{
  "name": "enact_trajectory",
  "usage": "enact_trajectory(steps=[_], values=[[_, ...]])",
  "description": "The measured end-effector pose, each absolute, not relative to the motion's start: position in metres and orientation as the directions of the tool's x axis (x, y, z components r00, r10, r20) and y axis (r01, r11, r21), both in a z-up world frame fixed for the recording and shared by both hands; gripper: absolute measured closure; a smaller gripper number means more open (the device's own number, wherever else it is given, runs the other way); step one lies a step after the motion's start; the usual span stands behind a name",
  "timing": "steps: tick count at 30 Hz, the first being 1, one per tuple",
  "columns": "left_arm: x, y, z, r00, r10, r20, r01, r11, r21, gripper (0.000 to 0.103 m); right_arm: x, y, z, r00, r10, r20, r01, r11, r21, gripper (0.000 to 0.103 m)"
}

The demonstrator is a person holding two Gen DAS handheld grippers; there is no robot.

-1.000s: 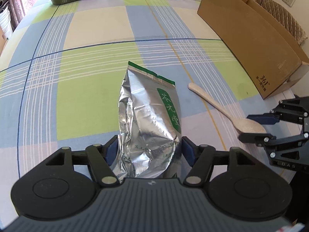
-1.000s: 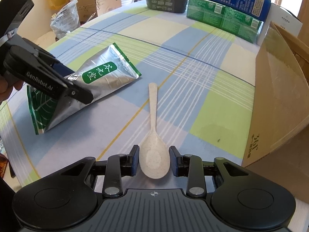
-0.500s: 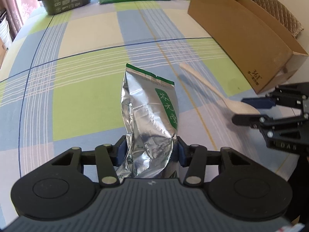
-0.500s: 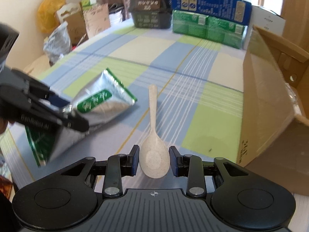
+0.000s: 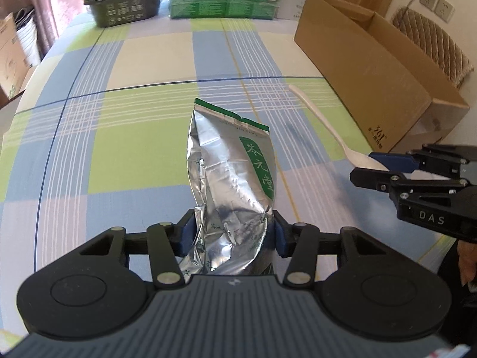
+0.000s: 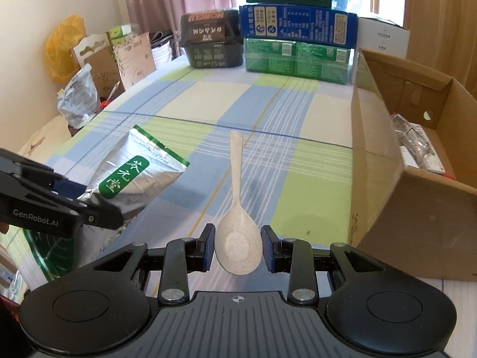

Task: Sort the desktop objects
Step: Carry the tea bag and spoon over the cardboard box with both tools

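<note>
My left gripper [image 5: 234,232] is shut on the lower end of a silver foil tea bag [image 5: 231,167] with a green label and holds it lifted above the checked tablecloth. The bag also shows in the right wrist view [image 6: 134,182]. My right gripper [image 6: 238,249] is shut on the bowl of a cream plastic spoon [image 6: 237,208], handle pointing away, raised off the table. The spoon also shows in the left wrist view [image 5: 322,119], with the right gripper [image 5: 384,164] at the right edge. The left gripper [image 6: 89,211] appears at the left of the right wrist view.
An open cardboard box [image 6: 417,185] with some items inside stands at the right, also visible in the left wrist view [image 5: 372,68]. Green cartons [image 6: 295,59], a blue carton and a dark food tub [image 6: 208,44] line the table's far edge. Bags and boxes sit beyond the left edge.
Both grippers have risen with their loads: the tea bag and the spoon have come off the table and both views now look further across the table.
</note>
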State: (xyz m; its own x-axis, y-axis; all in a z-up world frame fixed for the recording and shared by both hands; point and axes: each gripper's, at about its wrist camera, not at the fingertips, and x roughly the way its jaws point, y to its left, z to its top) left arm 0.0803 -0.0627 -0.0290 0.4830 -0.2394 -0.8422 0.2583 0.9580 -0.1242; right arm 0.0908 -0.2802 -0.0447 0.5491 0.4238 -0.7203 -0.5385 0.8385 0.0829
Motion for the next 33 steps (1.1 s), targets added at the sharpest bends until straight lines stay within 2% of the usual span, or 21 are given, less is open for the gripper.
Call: enact_trajectory(steps=[17,33], values=[[0.034,-0.082,0.028,0.571,-0.226,-0.789,0.193,0.971,-0.139,0.057,0.050,-0.304,0.016,0.630,0.412,-0.658,-0.482,0.872,0.085,0.073],[0.026,-0.122,0.054,0.598,-0.255,-0.760,0.239,0.962,-0.136,0.057,0.044,-0.334,0.045,0.680,0.407,-0.609,-0.459,0.885,0.080,0.073]])
